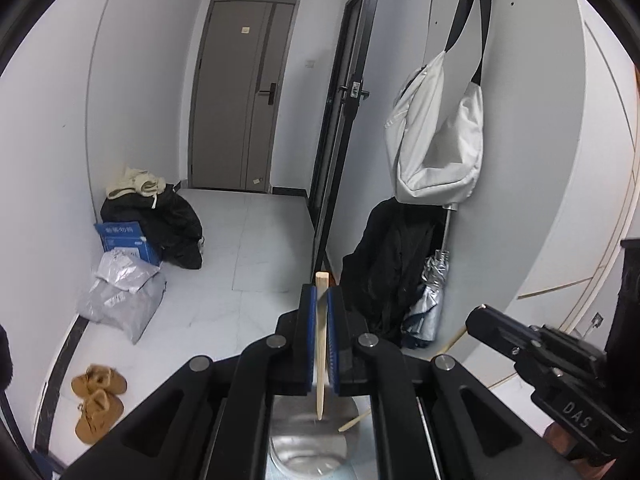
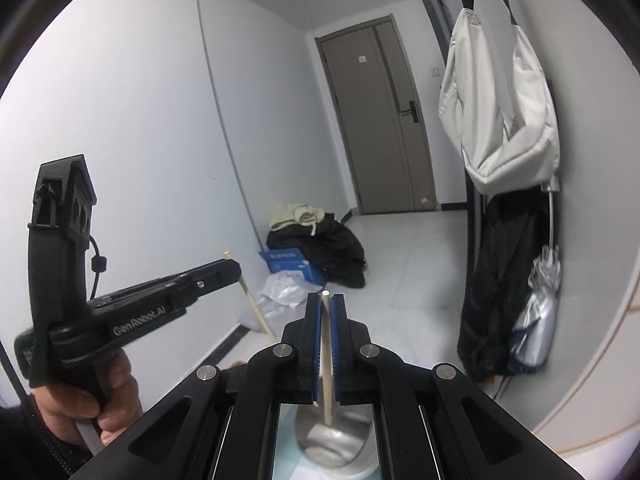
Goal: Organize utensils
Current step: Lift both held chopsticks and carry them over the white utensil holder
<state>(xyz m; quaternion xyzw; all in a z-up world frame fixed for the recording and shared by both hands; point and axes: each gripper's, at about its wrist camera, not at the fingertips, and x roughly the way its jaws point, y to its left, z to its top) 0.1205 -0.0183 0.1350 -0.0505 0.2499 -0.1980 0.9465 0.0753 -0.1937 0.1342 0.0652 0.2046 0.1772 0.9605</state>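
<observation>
Two chopsticks were in hand: the left gripper (image 1: 320,304) clamped one chopstick (image 1: 321,344), the right gripper (image 2: 326,308) another (image 2: 327,352), both poised over a metal cup (image 2: 332,444). Next likely called for lowering and releasing.

Ahead of you the tiled floor (image 1: 256,240) lies open to the closed door (image 1: 244,96). Coats (image 1: 168,216), a box (image 1: 124,240) and bags (image 1: 124,300) crowd the left wall; a hanging bag (image 1: 436,132), black coat (image 1: 388,272) and umbrella (image 1: 432,296) narrow your right.
</observation>
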